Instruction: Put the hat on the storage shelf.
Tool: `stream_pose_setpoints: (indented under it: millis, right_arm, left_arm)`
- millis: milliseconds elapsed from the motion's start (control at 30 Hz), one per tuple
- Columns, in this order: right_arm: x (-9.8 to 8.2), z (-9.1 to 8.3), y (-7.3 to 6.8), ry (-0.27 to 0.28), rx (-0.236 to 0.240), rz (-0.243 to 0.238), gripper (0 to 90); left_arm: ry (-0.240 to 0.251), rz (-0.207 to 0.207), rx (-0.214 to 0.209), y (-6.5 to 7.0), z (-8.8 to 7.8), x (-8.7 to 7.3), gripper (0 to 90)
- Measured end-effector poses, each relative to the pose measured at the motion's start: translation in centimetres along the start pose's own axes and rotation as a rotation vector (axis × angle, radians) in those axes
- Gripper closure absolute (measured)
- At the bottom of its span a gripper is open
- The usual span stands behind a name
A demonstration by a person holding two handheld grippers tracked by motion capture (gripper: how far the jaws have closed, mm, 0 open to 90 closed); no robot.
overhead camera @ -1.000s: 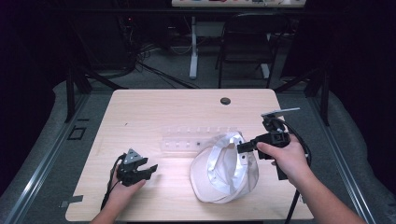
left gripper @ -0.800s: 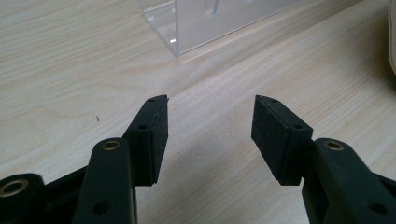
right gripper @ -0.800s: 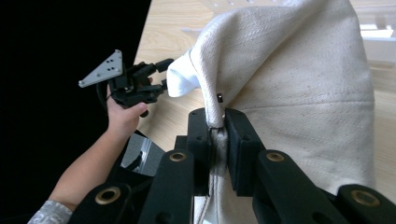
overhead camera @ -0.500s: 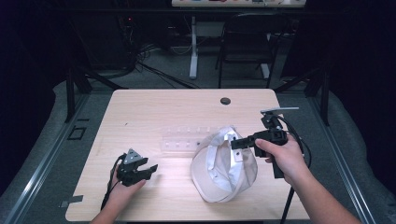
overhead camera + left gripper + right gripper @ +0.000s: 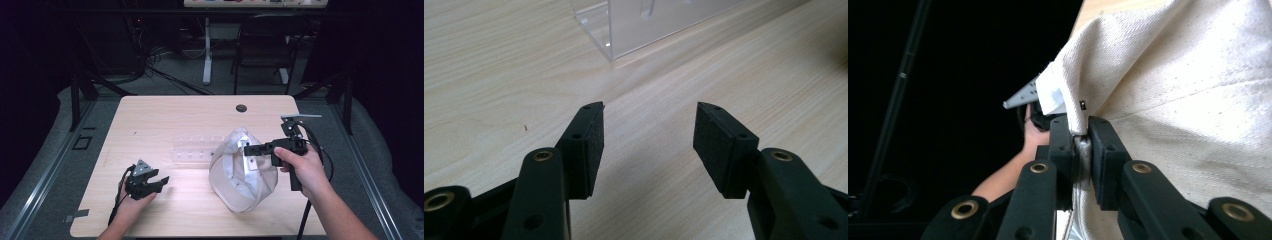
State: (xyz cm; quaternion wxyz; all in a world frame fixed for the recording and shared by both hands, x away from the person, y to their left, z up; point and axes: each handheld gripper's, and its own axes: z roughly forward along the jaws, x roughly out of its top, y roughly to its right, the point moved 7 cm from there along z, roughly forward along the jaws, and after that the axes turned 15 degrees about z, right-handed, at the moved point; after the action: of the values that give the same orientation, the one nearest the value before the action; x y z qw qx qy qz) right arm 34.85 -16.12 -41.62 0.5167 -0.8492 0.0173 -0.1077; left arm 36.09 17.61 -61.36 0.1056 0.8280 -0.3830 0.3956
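Observation:
A cream cloth cap (image 5: 240,172) hangs partly lifted off the table's right half, its edge pinched in my right gripper (image 5: 248,148). In the right gripper view the jaws are shut on a folded seam of the cap (image 5: 1198,90), with a white label beside the pinch. My left gripper (image 5: 161,182) rests low at the table's front left, jaws open with nothing between them. In the left gripper view its pads (image 5: 591,145) hover over bare wood, pointing toward a clear plastic rack (image 5: 649,20).
The clear plastic rack (image 5: 197,150) lies across the table's middle, just left of the cap. A small dark round disc (image 5: 241,108) sits near the far edge. A chair and desk legs stand beyond the table (image 5: 150,120).
My right gripper has pulled the cap's edge leftward and up, bunching the cloth taller. The left gripper has stayed put.

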Motion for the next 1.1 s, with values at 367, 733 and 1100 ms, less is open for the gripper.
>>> stream_pose_setpoints:
  millis: [367, 733, 1100]
  right_arm:
    - [1.3, -0.5, -1.4, 0.056, 0.093, -0.003, 81.9]
    - [3.2, -0.2, -3.0, 0.079, 0.121, 0.009, 81.9]
    - [5.4, -0.2, -4.8, 0.119, 0.121, 0.016, 81.9]
  left_arm:
    - [0.034, 0.025, -0.024, 1.4, 0.1, 1.0, 46.4]
    - [0.115, 0.055, -0.055, 3.3, -0.7, 3.3, 45.2]
    - [0.191, 0.109, -0.089, 5.4, -1.3, 6.7, 45.0]
